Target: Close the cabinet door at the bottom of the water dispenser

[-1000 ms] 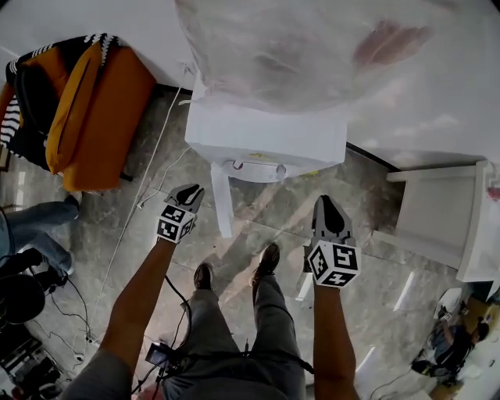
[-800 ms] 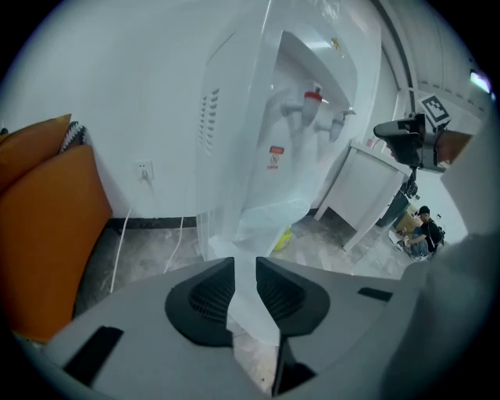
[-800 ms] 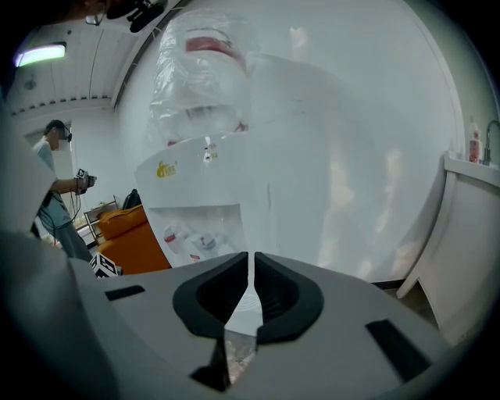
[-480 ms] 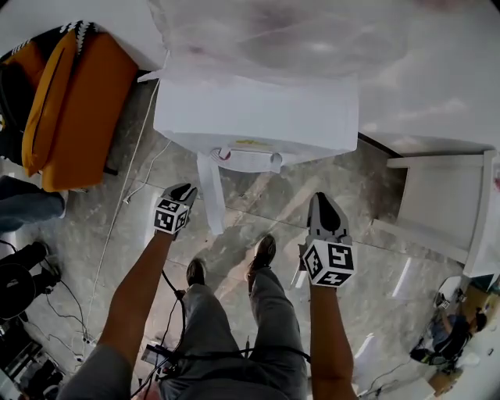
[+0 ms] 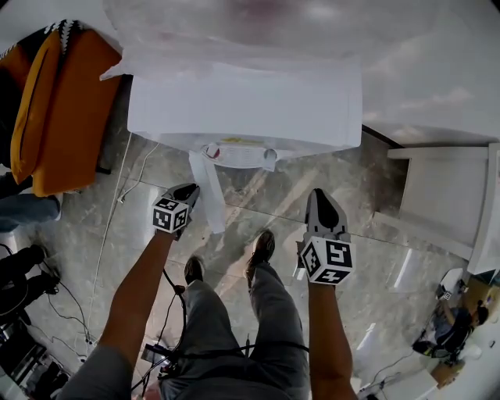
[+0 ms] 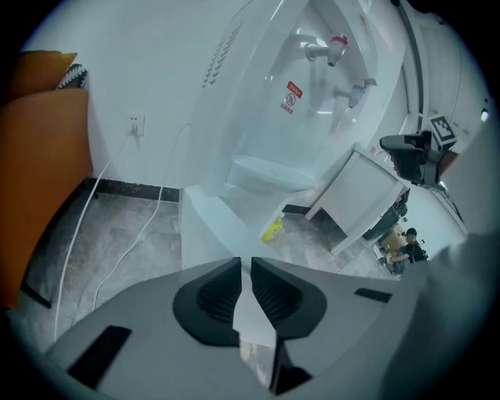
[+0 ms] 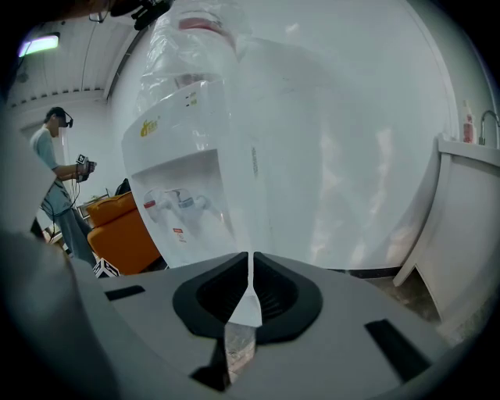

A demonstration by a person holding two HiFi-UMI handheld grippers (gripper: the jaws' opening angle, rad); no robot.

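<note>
The white water dispenser stands ahead with its bottle on top. Its bottom cabinet door is swung open toward me and shows as a narrow white strip. My left gripper is shut and empty, just left of the door's outer edge. The left gripper view has the open door right beyond the jaws, and the cabinet's inside past it. My right gripper is shut and empty, to the right of the door, pointing at the dispenser's side.
An orange sofa stands at the left, with a white cord running over the marble floor. A white cabinet is at the right. A small yellow thing lies by the dispenser's base. Another person stands at the far left.
I have come closer to the dispenser, which now fills more of the head view. Both grippers stay shut at about the same spots beside the door, which is still open.
</note>
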